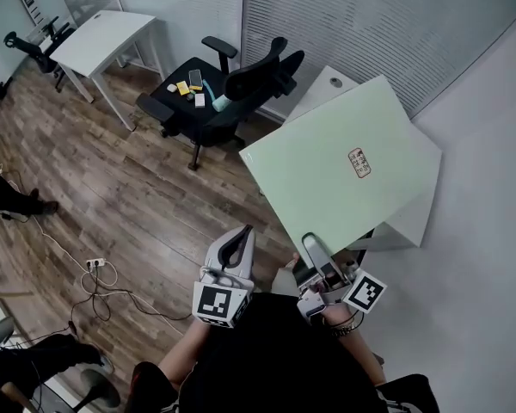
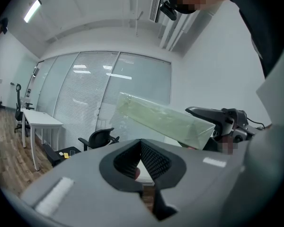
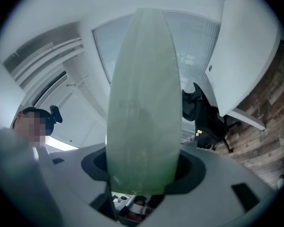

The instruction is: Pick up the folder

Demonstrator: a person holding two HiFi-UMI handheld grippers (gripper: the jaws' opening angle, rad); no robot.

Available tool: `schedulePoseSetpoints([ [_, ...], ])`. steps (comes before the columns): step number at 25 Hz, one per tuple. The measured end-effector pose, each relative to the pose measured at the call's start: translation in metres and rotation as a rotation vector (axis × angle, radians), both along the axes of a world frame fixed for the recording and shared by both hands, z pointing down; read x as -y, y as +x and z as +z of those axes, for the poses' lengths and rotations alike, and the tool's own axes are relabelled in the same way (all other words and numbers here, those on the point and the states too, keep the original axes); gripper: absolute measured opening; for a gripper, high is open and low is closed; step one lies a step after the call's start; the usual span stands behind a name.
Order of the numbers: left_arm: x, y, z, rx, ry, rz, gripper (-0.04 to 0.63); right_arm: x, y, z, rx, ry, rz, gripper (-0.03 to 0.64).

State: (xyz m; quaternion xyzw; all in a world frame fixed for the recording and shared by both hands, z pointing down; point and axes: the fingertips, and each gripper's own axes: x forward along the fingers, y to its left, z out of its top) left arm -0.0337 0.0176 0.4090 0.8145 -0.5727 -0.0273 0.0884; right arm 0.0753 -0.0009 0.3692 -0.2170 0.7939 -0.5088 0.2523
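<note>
The pale green folder [image 1: 342, 157] is lifted above the white desk [image 1: 421, 206], held flat and tilted, with a small red label on top. My right gripper [image 1: 312, 246] is shut on the folder's near edge. In the right gripper view the folder [image 3: 143, 103] fills the middle, clamped between the jaws and rising away from the camera. My left gripper [image 1: 235, 243] is held beside it at the left, shut with nothing between its jaws. The left gripper view shows the folder [image 2: 163, 118] off to the right, gripped by the right gripper [image 2: 217, 117].
A black office chair [image 1: 228, 93] with small items on its seat stands behind the desk. Another white table [image 1: 101, 41] is at the far left. Cables and a power strip [image 1: 95, 265] lie on the wooden floor. A glass wall with blinds [image 1: 370, 15] runs along the back.
</note>
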Motion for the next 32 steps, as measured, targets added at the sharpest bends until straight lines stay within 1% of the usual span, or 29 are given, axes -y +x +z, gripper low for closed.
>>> schedulePoseSetpoints([
  [1,-0.003,-0.004,-0.002,-0.002,0.001,-0.009,0.005,-0.002,-0.004,-0.002,0.01,0.006,0.007,0.281],
  [6,-0.012,-0.02,-0.009,0.038,0.045,-0.035,0.005,-0.008,-0.018,-0.009,0.052,0.03,0.012,0.281],
  [9,-0.021,-0.03,-0.016,0.034,0.058,-0.057,0.005,-0.018,-0.03,-0.007,0.057,0.03,-0.01,0.281],
  [11,-0.026,-0.032,-0.02,0.032,0.063,-0.054,0.005,-0.026,-0.036,-0.007,0.051,0.038,-0.019,0.281],
  [14,-0.029,-0.028,-0.021,0.029,0.064,-0.037,0.005,-0.031,-0.041,-0.006,0.048,0.053,-0.03,0.281],
  [18,-0.03,-0.022,-0.013,0.055,0.089,-0.01,0.005,-0.036,-0.039,0.001,0.067,0.046,-0.034,0.281],
  [24,-0.032,-0.014,-0.013,0.053,0.087,0.014,0.005,-0.039,-0.032,0.003,0.055,0.042,-0.013,0.281],
  [28,-0.031,-0.005,-0.02,0.037,0.067,0.018,0.005,-0.038,-0.026,-0.001,0.051,0.033,-0.008,0.281],
  [32,-0.032,0.001,-0.016,0.046,0.072,0.035,0.005,-0.042,-0.021,0.006,0.046,0.016,0.001,0.281],
])
